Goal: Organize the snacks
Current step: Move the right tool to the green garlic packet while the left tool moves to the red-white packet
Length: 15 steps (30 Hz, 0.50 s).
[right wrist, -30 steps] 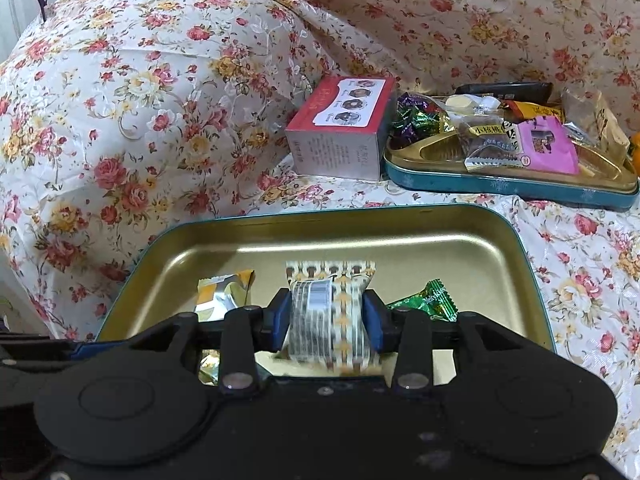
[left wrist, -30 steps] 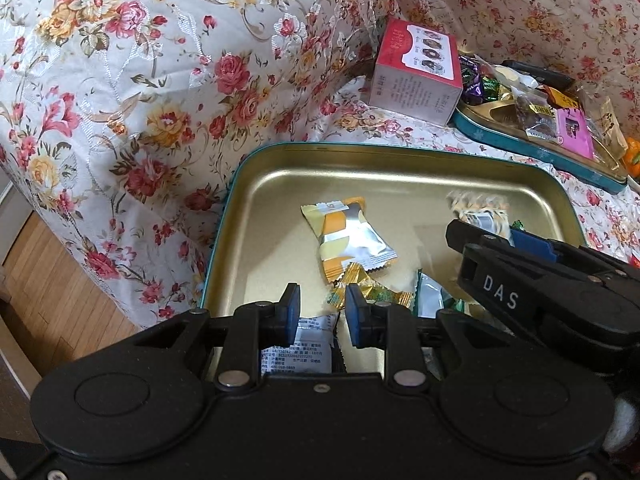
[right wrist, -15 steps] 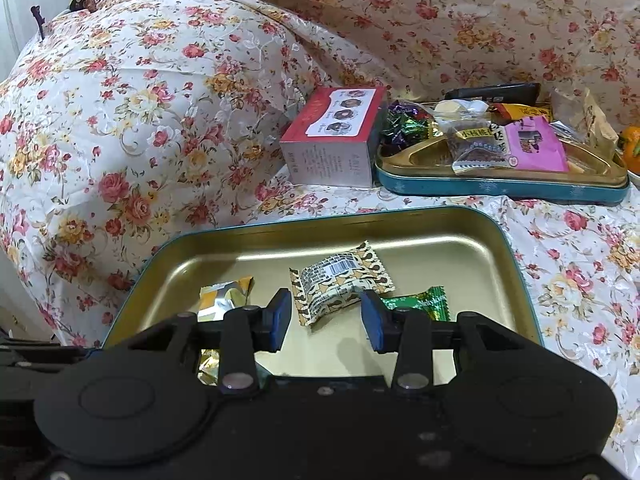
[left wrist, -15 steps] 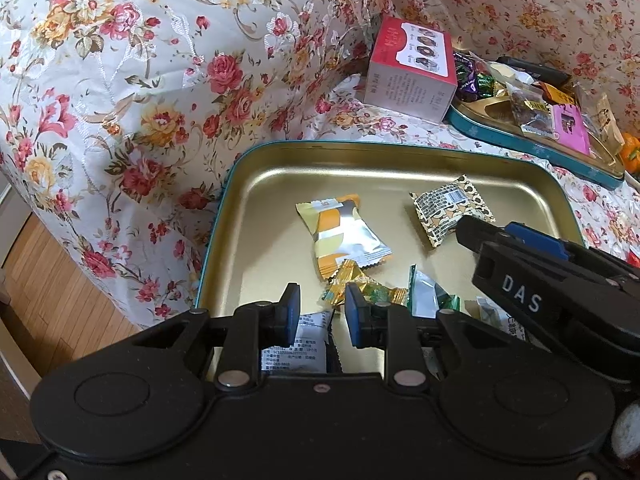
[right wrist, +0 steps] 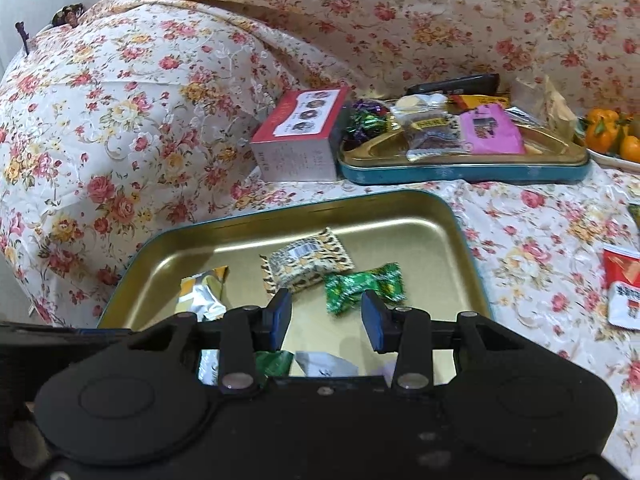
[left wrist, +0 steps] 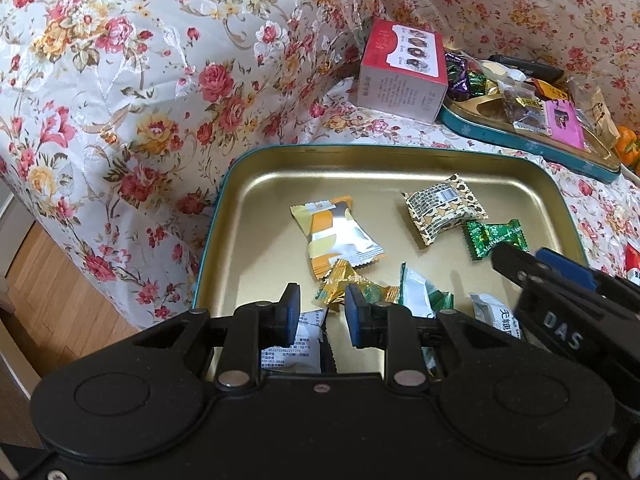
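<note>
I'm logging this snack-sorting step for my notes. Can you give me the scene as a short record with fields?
surface: floral cloth
near container: gold metal tray with teal rim
in it: black-and-cream patterned packet, green twisted candy, orange-and-silver packet
far container: teal tin of mixed snacks
beside it: red-and-white box
left gripper: fingers apart, empty
right gripper: fingers apart, empty

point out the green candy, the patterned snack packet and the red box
green candy point(right wrist: 363, 285): right wrist view, middle of its wrapper
patterned snack packet point(left wrist: 443, 208): left wrist view, packet's centre
red box point(right wrist: 298, 145): right wrist view, its front face
</note>
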Motion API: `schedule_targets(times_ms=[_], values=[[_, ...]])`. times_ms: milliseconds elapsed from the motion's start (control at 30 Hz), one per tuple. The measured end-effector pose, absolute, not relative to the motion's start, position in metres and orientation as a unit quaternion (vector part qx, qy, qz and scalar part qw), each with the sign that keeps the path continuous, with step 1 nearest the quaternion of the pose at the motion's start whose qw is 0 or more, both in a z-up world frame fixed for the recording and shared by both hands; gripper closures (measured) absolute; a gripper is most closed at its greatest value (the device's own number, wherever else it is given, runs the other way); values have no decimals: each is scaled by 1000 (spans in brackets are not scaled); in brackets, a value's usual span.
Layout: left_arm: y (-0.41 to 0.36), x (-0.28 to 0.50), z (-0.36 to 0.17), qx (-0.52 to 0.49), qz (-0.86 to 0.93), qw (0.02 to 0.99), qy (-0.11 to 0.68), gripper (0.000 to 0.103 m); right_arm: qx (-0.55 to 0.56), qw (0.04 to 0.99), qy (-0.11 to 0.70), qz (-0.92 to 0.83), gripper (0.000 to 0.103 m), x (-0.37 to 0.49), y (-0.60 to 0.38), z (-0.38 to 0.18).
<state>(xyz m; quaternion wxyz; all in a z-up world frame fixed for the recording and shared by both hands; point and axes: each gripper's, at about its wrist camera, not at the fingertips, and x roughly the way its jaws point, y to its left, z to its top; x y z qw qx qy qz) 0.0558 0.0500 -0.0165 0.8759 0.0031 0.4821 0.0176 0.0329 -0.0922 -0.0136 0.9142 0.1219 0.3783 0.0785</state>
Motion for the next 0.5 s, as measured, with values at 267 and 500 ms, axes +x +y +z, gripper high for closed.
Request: schedule_targets(times_ms=[267,500], values=[[41,50,-12,15,9,882,471,69,109,931,345,47,61,5,-114,-2],[27,45,-15,31,-7,882,470,69,97,940,328,6,61,-25,-148,-2]])
